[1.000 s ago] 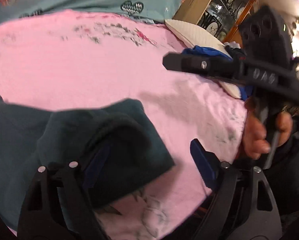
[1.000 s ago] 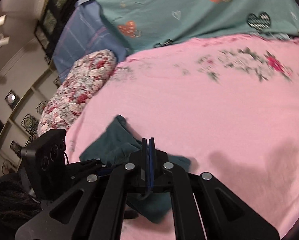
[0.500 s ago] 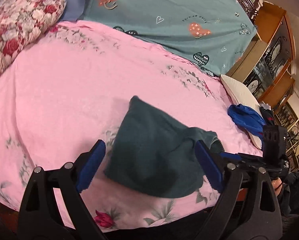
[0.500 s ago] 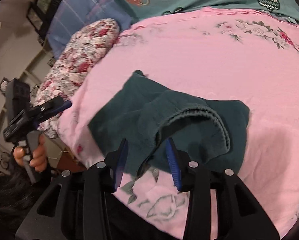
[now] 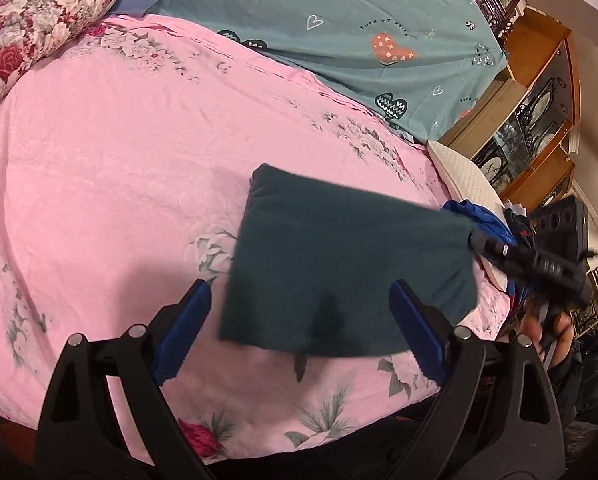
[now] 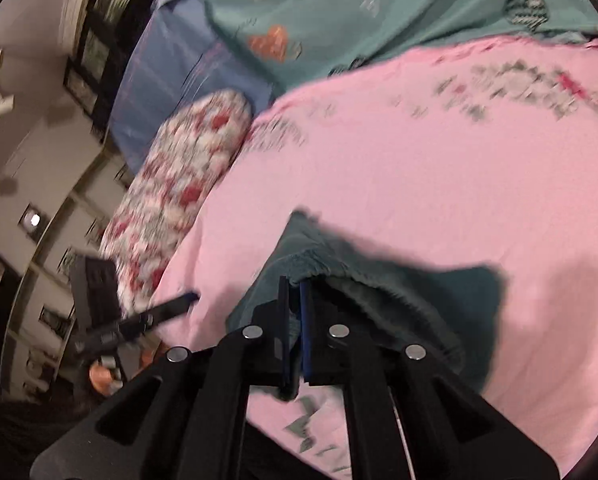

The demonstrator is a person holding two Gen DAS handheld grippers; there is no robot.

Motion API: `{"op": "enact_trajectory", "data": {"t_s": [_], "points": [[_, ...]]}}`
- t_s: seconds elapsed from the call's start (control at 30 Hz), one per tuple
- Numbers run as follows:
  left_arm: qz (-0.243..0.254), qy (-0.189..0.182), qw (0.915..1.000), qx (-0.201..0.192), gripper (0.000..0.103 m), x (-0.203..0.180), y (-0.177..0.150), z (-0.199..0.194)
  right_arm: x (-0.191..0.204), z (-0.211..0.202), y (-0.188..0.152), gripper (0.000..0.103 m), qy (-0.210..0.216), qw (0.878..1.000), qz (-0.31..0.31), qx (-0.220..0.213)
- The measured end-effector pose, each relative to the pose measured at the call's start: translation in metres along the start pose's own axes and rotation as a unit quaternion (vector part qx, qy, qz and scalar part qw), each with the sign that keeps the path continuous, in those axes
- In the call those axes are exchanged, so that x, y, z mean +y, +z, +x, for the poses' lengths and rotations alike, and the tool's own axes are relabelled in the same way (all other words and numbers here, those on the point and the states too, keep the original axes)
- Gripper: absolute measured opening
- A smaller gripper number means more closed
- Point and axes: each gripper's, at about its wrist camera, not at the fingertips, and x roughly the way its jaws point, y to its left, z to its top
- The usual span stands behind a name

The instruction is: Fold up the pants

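Note:
The dark green pants lie folded into a rough square on the pink floral bedsheet, near the bed's front edge. My left gripper is open and empty, held just above and in front of the pants. My right gripper is shut on the pants' edge; in the left wrist view it grips the right corner and lifts it a little. The left gripper shows far left in the right wrist view.
A red floral pillow lies at the back left. A teal heart-print sheet covers the back. A white pillow and blue clothes sit at the bed's right edge, by a wooden cabinet.
My right gripper has closed on the right edge of the pants and pulled the top layer flat. The left gripper stays open and has drawn a little closer.

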Motion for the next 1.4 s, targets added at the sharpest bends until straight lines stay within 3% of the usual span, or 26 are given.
{"op": "enact_trajectory", "data": {"t_s": [0.1,0.2,0.27,0.33,0.37,0.4,0.47,0.5,0.57,0.63,0.7,0.73,0.8,0.97,1.07,1.23,1.4], "points": [[0.018,-0.005,0.9998,0.011,0.092,-0.014,0.001,0.012,-0.046,-0.005,0.02,0.004,-0.05,0.997,0.049,0.012],[0.049,-0.004,0.9985,0.026,0.092,-0.03,-0.001,0.032,-0.087,0.019,0.013,0.005,-0.078,0.992,0.079,0.055],[0.077,0.007,0.9962,0.04,0.092,-0.04,-0.005,0.051,-0.097,0.037,0.0,0.012,-0.089,0.99,0.079,0.08],[0.125,0.032,0.9903,0.05,0.092,-0.056,-0.012,0.068,-0.098,0.03,-0.007,0.016,-0.093,0.991,0.068,0.071],[0.152,0.051,0.9858,0.048,0.092,-0.064,-0.015,0.073,-0.094,0.022,-0.009,0.023,-0.1,0.992,0.056,0.061],[0.173,0.065,0.9818,0.042,0.092,-0.07,-0.018,0.076,-0.089,0.012,-0.011,0.039,-0.112,0.992,0.039,0.049],[0.214,0.086,0.9724,0.035,0.092,-0.079,-0.023,0.08,-0.079,-0.005,-0.018,0.057,-0.125,0.992,0.008,0.026],[0.22,0.09,0.9704,0.044,0.092,-0.08,-0.024,0.087,-0.075,-0.008,-0.022,0.057,-0.128,0.991,-0.007,0.024],[0.22,0.098,0.9679,0.074,0.092,-0.076,-0.028,0.103,-0.073,0.002,-0.026,0.057,-0.128,0.991,-0.02,0.039],[0.225,0.106,0.9656,0.076,0.093,-0.074,-0.034,0.111,-0.075,0.018,-0.031,0.056,-0.14,0.988,-0.029,0.059],[0.223,0.102,0.9668,0.071,0.093,-0.071,-0.035,0.109,-0.078,0.036,-0.038,0.036,-0.142,0.985,-0.028,0.09],[0.22,0.101,0.9676,0.072,0.092,-0.07,-0.034,0.109,-0.075,0.043,-0.039,0.034,-0.15,0.983,-0.032,0.098],[0.21,0.096,0.9704,0.071,0.09,-0.069,-0.03,0.104,-0.075,0.039,-0.038,0.023,-0.145,0.985,-0.021,0.094],[0.207,0.074,0.9754,0.011,0.088,-0.089,-0.008,0.063,-0.051,-0.001,-0.022,0.012,-0.082,0.995,0.004,0.06],[0.223,0.066,0.9725,-0.008,0.091,-0.103,-0.003,0.048,-0.033,-0.021,-0.015,0.011,-0.059,0.997,0.014,0.045],[0.213,0.083,0.9726,0.043,0.092,-0.091,-0.013,0.084,-0.047,-0.002,-0.029,0.011,-0.106,0.991,0.017,0.077],[0.188,0.101,0.9757,0.05,0.092,-0.069,-0.011,0.098,-0.055,0.015,-0.047,0.016,-0.154,0.984,-0.033,0.083]]}}
